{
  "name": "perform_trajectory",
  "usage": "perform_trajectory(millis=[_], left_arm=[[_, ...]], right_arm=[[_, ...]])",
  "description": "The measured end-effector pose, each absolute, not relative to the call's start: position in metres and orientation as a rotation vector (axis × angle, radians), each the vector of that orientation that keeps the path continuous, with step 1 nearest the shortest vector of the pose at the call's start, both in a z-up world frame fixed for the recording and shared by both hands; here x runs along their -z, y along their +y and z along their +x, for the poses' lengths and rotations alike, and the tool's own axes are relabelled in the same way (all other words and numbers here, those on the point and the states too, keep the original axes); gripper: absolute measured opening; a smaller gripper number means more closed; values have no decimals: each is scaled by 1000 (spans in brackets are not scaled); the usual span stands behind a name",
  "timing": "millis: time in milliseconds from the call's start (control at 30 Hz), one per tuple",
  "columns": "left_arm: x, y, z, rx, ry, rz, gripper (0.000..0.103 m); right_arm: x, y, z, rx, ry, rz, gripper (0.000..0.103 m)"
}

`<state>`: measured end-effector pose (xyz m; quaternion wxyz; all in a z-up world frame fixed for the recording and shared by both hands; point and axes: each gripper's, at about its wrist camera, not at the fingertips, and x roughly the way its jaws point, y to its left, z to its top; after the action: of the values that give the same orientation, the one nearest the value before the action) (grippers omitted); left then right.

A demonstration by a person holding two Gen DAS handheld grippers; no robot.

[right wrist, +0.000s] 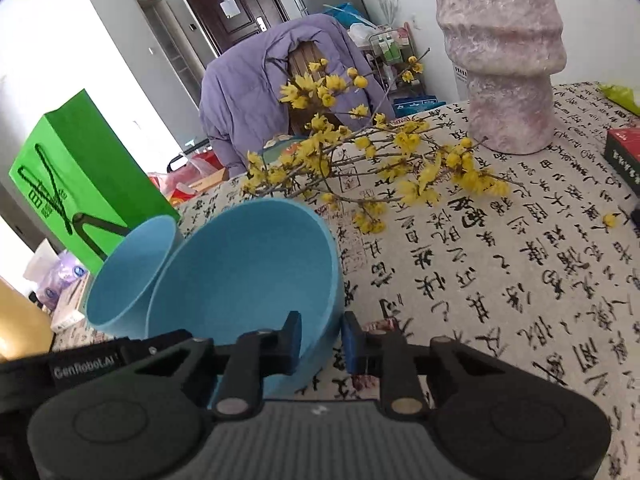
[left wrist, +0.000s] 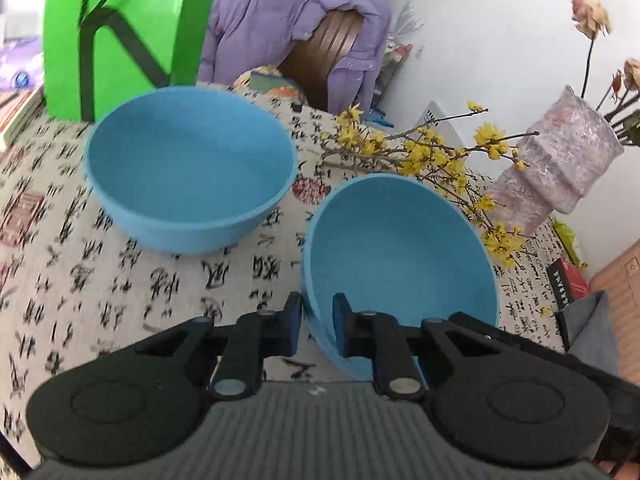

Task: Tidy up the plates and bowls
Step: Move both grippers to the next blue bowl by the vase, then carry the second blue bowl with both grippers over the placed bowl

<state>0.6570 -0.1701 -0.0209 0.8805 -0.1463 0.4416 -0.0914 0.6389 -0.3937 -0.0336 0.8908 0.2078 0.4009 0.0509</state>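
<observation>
Two blue bowls stand on a table with a calligraphy-print cloth (left wrist: 120, 280). In the left wrist view the nearer bowl (left wrist: 400, 256) is tilted. My left gripper (left wrist: 318, 320) is shut on its near left rim, one finger inside and one outside. The other bowl (left wrist: 188, 168) sits upright further back on the left, untouched. In the right wrist view my right gripper (right wrist: 322, 340) is shut on the near right rim of the nearer bowl (right wrist: 248, 272). The second bowl (right wrist: 128, 276) shows behind it on the left. The left gripper's body (right wrist: 88, 364) is at the lower left.
A spray of yellow flowering branches (left wrist: 432, 156) lies right behind the held bowl. A pink vase (left wrist: 560, 160) stands at the back right and a green paper bag (left wrist: 120, 32) at the back left. A red box (right wrist: 624, 152) lies at the right edge. A chair with a purple jacket (right wrist: 256, 92) stands beyond the table.
</observation>
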Motion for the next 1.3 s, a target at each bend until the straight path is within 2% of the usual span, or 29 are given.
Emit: perform_trajectory(millis=[300,667,967,1300], left_arm=[[-25,-177,593,205,890,-285,15],[-101,-190,451,266,782,-275,16],[-108,-187,348,315,778,-322,17],[-86,-180,250,321,754,-331,16]], right_arm=[[-6,-399,575,-96,814,420,15],[-82,-415,442,-104,705,385,13],[-105,-419,330,-114,649,354,13],[-85,-405,224,-119,607,314,14]])
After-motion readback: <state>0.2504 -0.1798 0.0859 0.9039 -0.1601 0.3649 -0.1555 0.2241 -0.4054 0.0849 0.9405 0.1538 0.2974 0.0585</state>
